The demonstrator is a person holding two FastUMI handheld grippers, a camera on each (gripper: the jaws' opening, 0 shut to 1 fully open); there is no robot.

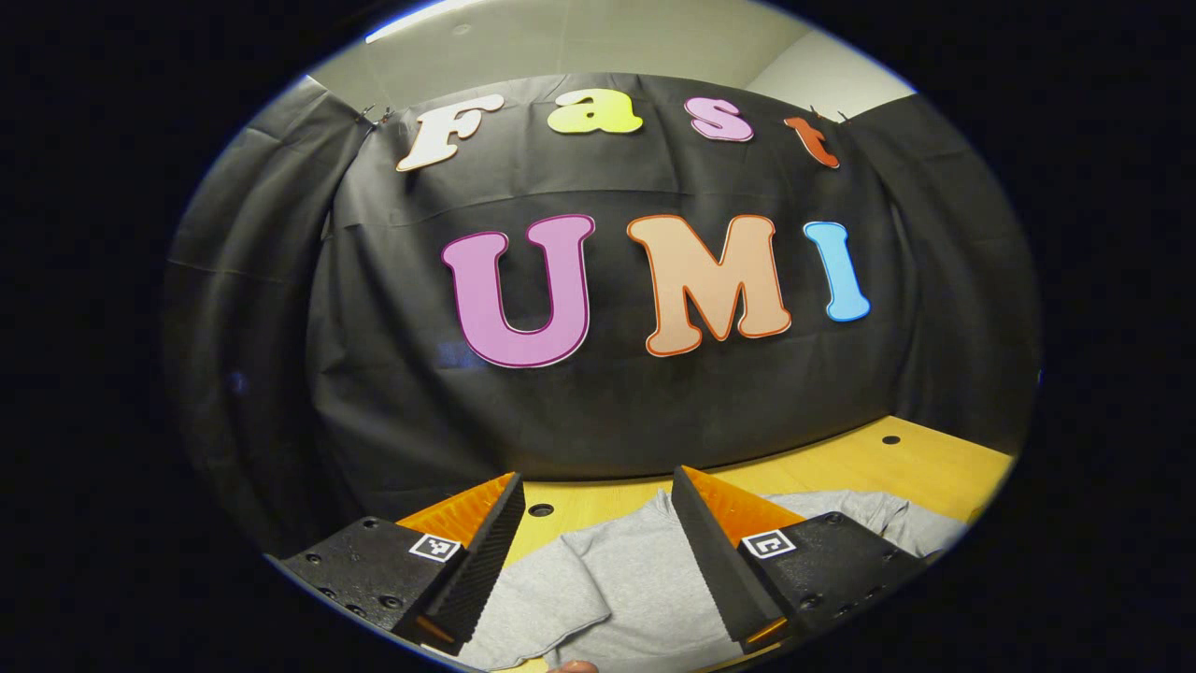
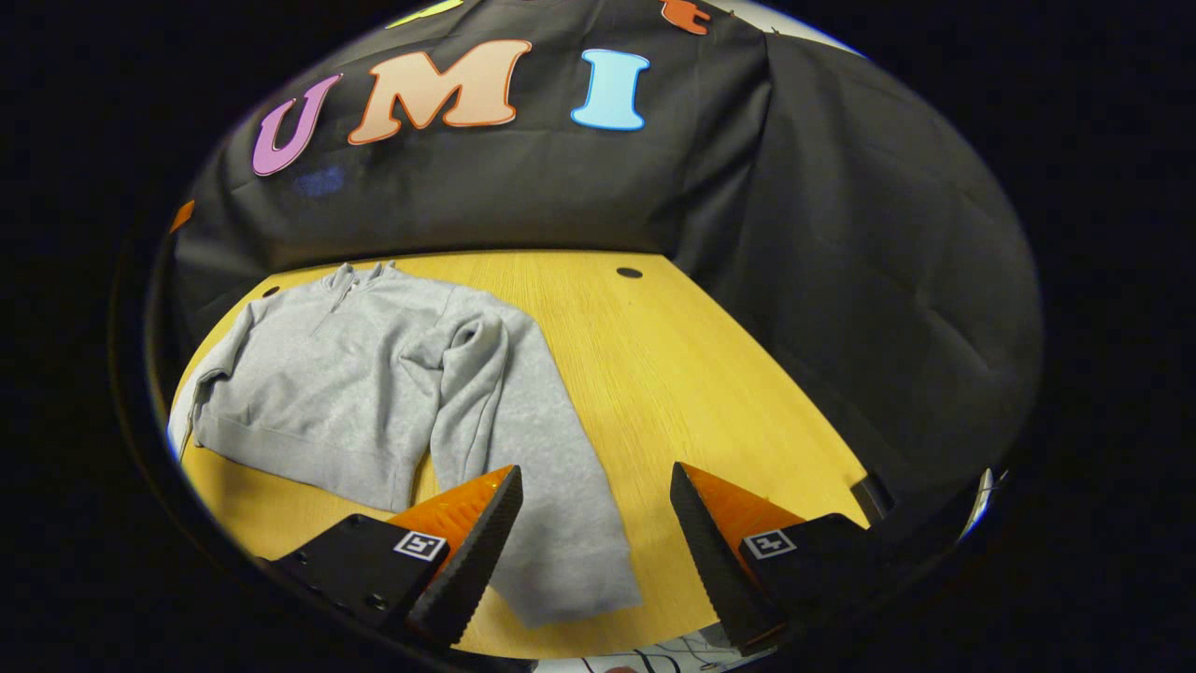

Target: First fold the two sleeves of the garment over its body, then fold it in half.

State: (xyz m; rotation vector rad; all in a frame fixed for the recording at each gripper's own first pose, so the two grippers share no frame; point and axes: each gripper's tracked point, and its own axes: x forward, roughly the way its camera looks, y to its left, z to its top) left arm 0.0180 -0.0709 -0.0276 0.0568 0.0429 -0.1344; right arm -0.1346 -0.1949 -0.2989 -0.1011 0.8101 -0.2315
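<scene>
A yellow wooden tabletop [image 2: 673,374] with small dark round holes near its far edge formed the work surface, closed off at the back and sides by the booth's draped black cloth wall [image 2: 841,234]; in the left gripper view a pale ceiling [image 1: 579,42] showed above that cloth at 12 o'clock. In the right gripper view, a light grey long-sleeved sweatshirt [image 2: 346,374] with a short zipped collar lay flat on the table from 9 to 11 o'clock, collar toward the far wall and hem toward the near edge. One grey sleeve [image 2: 523,449] lay unfolded, running from the shoulder down toward 6 o'clock, its cuff resting on bare wood near the table's near edge; the other sleeve, at the 9 o'clock rim, was too cropped to judge. The right gripper [image 2: 596,479] hung above the table with its fingers spread wide and nothing between them, the sleeve passing beneath and just beside the finger at 7 o'clock; contact could not be told. In the left gripper view, the left gripper [image 1: 598,479] was likewise spread wide and held nothing, with the grey fabric lying below and between its fingers from 5 to 7 o'clock, apparently untouched.
</scene>
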